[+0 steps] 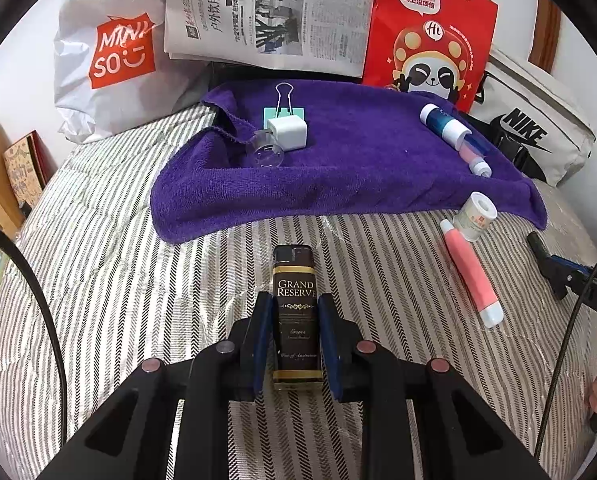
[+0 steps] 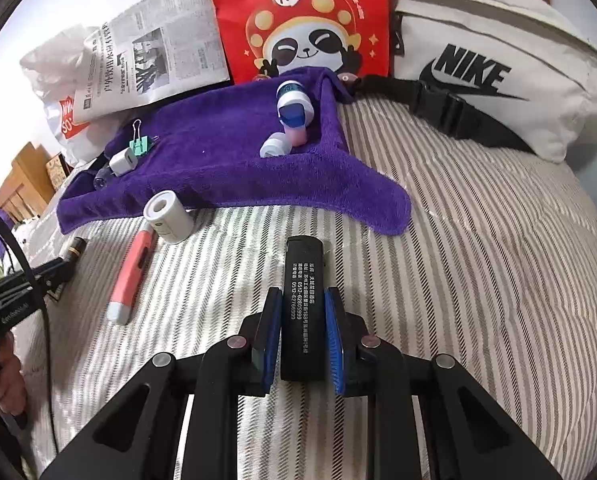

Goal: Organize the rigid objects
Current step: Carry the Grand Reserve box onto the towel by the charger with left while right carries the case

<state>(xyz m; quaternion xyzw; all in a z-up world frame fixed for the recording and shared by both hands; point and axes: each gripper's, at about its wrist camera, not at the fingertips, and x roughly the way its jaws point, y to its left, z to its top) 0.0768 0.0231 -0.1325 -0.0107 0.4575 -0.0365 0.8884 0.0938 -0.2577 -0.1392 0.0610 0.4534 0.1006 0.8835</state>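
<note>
two lighters sit in my tools. my left tool [image 1: 297,344] has its blue pads [image 1: 261,340] closed against the sides of a brown lighter [image 1: 297,320] labelled grand reserve, which points straight ahead over the striped bed cover [image 1: 118,280]. my right tool [image 2: 303,336] is clamped the same way on a black lighter [image 2: 303,308] with white print down its face.

ahead of both tools a purple towel [image 1: 338,168] is spread on the bed. on its far left part lie a white charger cube [image 1: 288,131], a mint binder clip [image 1: 284,110] behind it and a clear round cap [image 1: 265,154] touching its front. on its right part lie a blue and white bottle [image 1: 446,124] and a small pink bottle [image 1: 476,158].

ahead and right of my left tool, off the towel, a pink tube [image 1: 472,272] lies on the cover, with a white jar [image 1: 476,216] at its far end. behind the towel stand a newspaper [image 1: 270,12], a red panda bag [image 1: 430,36] and a nike pouch [image 2: 498,64].
</note>
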